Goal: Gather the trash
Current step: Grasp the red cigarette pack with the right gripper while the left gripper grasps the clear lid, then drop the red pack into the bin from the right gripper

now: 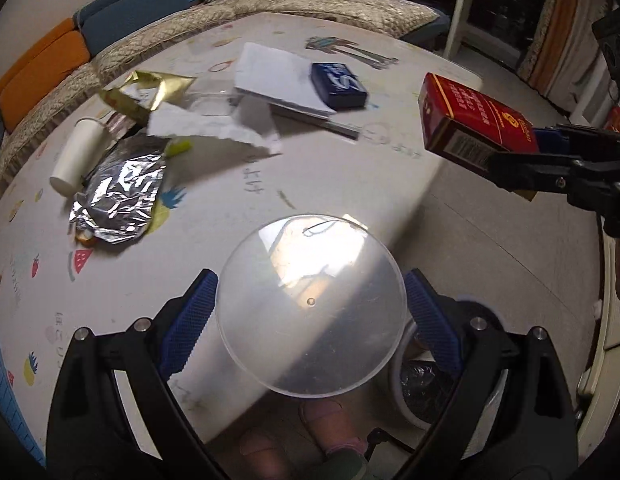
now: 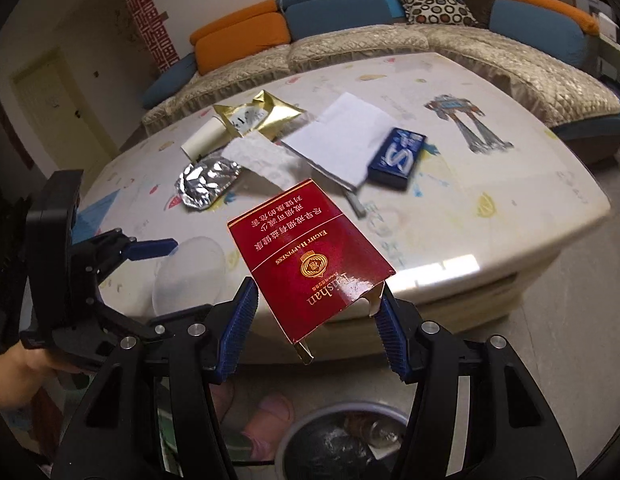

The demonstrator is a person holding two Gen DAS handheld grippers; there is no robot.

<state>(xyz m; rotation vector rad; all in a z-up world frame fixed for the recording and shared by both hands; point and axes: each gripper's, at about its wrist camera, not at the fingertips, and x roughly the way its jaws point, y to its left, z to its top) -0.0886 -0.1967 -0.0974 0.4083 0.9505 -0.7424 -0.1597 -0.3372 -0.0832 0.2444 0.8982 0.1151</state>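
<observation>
My left gripper [image 1: 310, 312] is shut on a clear round plastic lid [image 1: 310, 304], its blue pads pressing the rim on both sides above the table's near edge. My right gripper [image 2: 314, 308] is shut on a red cigarette pack [image 2: 305, 256], which it holds tilted in the air over the table's front edge. The same pack [image 1: 466, 120] shows at the right of the left wrist view. Below both grippers stands a white-rimmed bin with a black liner [image 2: 310, 416], partly hidden by the fingers.
On the drawn-on white table [image 2: 490, 184] lie a fallen white paper cup [image 1: 75, 156], crumpled foil [image 1: 117, 196], a gold wrapper [image 1: 149, 88], torn paper [image 1: 213, 128], a white notepad [image 1: 277, 76], a blue pack [image 1: 338, 84] and a pen [image 1: 322, 120]. A sofa [image 2: 350, 48] runs behind. Pink slippers [image 1: 330, 420] stand beside the bin.
</observation>
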